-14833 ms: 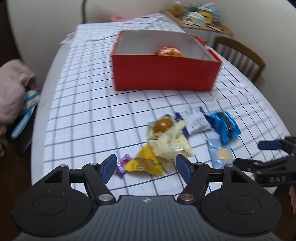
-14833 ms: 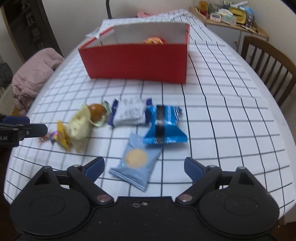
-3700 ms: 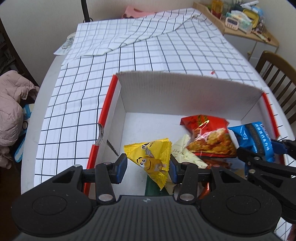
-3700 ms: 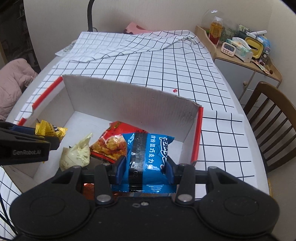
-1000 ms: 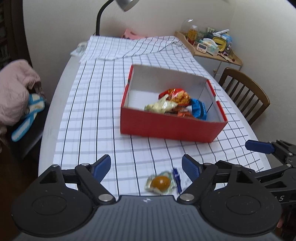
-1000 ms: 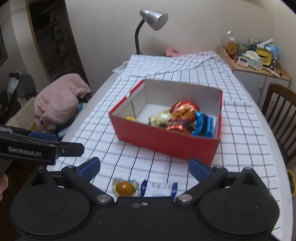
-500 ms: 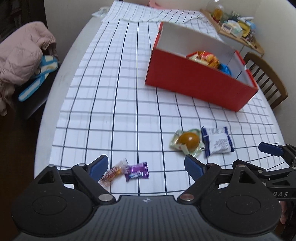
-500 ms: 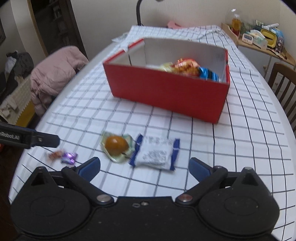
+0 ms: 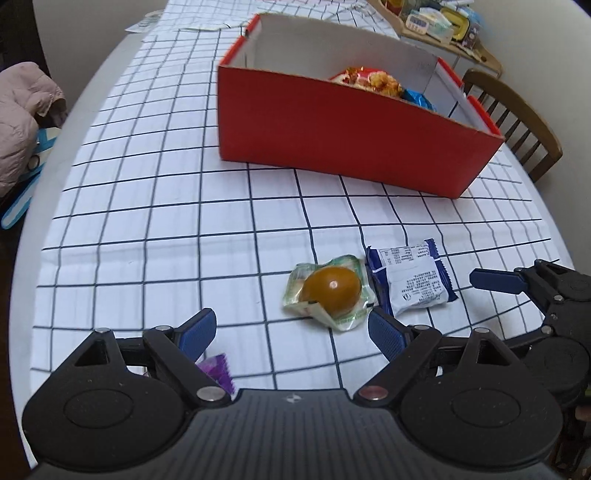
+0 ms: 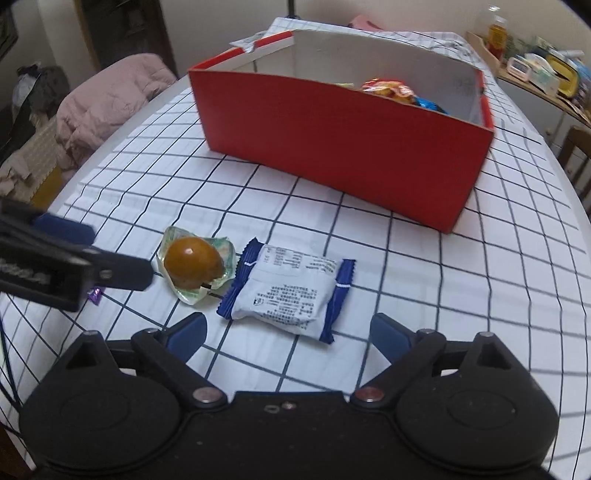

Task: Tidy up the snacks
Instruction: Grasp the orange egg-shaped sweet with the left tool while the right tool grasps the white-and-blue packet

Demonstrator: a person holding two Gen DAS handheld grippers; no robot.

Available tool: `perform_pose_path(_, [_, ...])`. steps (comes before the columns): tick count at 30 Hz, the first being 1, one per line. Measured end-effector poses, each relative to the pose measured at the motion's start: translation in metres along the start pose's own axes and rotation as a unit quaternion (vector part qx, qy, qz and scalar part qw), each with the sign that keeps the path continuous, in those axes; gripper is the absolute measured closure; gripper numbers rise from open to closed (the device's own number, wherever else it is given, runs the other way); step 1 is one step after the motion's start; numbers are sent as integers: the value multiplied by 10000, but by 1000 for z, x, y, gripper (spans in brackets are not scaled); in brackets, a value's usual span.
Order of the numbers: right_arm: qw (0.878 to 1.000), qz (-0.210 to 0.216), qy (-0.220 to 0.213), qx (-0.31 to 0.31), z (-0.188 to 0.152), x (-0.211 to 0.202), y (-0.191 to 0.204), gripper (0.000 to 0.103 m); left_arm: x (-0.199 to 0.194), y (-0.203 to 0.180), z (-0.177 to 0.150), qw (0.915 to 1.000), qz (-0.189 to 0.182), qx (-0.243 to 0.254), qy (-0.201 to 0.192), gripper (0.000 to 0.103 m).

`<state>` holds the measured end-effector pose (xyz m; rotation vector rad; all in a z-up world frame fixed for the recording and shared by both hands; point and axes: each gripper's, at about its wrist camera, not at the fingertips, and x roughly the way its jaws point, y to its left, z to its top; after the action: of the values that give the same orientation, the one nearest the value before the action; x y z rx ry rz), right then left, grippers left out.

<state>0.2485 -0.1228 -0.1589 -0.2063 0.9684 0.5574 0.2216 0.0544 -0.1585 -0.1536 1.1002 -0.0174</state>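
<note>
A brown egg snack in a clear wrapper [image 9: 330,290] [image 10: 194,267] lies on the checked cloth beside a white and blue packet [image 9: 410,280] [image 10: 291,291]. My left gripper [image 9: 290,328] is open and empty, low over the cloth, with the egg snack just ahead of its right fingertip. A purple candy [image 9: 218,371] lies under its left finger. My right gripper [image 10: 288,332] is closing; the packet lies just ahead of its tips, untouched. The red box [image 9: 332,125] [image 10: 332,140] behind holds several snack bags [image 9: 373,79].
A wooden chair [image 9: 517,110] stands at the table's right side. A pink jacket [image 10: 110,99] lies on a seat to the left. A cluttered shelf [image 9: 443,22] is at the far right. The rounded table edge runs close on the left and near sides.
Both grippers have come down toward the cloth, so the egg snack and the packet now lie close in front. The purple candy has slid under the left finger.
</note>
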Motion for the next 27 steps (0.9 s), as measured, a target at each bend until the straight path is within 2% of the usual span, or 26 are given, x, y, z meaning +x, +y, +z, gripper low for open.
perform_pose_path(10, [9995,156,84,-277,12,21,1,9,38,-13,23,9987,-291,-29,410,14])
perform_pose_path(15, [9992,145,136,-335,12,28,1,13,49,-9,27,9976,-381,-239,522,28])
perform_pose_path(20, [9992,75,47,-380,10,26,2,19,47,-9,26,9980,-296,-252,492,45])
perform_pose_path(27, [9994,-44,-87,-330,8,21,3,34,41,-11,22,9986,-210,-297,376,50])
